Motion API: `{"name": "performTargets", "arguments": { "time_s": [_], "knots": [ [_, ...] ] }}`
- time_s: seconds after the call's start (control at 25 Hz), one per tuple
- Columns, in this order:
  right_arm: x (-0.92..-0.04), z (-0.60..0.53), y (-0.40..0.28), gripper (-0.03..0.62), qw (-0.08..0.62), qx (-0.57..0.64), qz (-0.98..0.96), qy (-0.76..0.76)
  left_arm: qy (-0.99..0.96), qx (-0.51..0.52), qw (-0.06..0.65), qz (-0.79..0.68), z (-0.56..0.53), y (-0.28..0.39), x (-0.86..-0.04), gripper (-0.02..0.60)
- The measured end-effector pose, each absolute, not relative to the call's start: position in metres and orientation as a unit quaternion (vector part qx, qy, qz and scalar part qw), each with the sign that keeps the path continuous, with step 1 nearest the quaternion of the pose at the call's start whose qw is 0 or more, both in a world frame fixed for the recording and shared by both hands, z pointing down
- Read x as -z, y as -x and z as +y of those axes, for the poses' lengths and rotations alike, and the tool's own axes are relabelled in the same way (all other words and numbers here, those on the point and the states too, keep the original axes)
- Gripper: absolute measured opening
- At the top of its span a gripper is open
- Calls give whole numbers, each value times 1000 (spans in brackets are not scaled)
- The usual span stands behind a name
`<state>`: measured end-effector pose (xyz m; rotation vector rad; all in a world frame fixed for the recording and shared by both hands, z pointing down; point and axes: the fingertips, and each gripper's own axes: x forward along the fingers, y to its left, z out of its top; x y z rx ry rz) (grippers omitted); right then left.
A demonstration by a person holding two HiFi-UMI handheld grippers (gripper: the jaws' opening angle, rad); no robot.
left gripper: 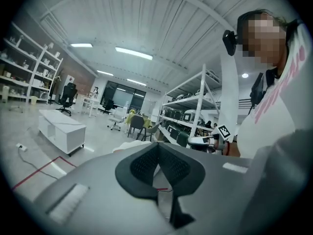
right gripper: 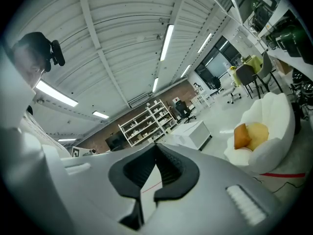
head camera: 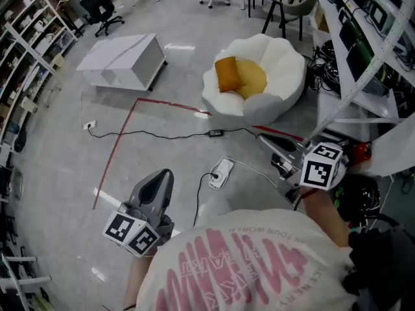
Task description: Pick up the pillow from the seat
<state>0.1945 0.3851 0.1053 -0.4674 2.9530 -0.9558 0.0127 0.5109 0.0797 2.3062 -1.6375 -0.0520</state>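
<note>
Fingers of the left gripper (left gripper: 157, 148) are fully closed. Its two dark ribbed pads (left gripper: 143, 166) meet at the tips, and nothing sits between them. The right gripper (right gripper: 156, 151) reads the same way, its black textured pads (right gripper: 172, 170) pressed tip to tip on nothing. Neither gripper touches any object.

From the head view, both grippers are held low and close to the person's white shirt with pink lettering (head camera: 246, 264). The left one is at the lower left. The right one is at the lower right, with its square-marker cube facing up. Both point away from the person, over the open grey floor (head camera: 65, 154).

The orange square pillow (head camera: 226, 74) lies in the hollow of the white petal-edged soft seat (head camera: 285, 60). It is tilted and touches a paler yellow cushion (head camera: 253, 78) just beside it on the right. The seat stands well apart from both grippers, farther across the floor. Between them lie a thin black cable (head camera: 162, 135), a white power strip (head camera: 222, 172) and a red tape line (head camera: 115, 154). A low white cabinet (head camera: 123, 58) stands to the left of the seat.

In the right gripper view the seat and its two cushions appear at the right side, off the line of the closed jaws.
</note>
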Motion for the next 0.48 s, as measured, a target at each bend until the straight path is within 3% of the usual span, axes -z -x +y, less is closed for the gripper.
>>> {"name": "performTargets", "arguments": {
  "time_s": [0.48],
  "knots": [
    [-113, 313, -184, 5, 19, 307, 927, 215, -831, 5, 160, -532, 433, 17, -89, 14]
  ]
}}
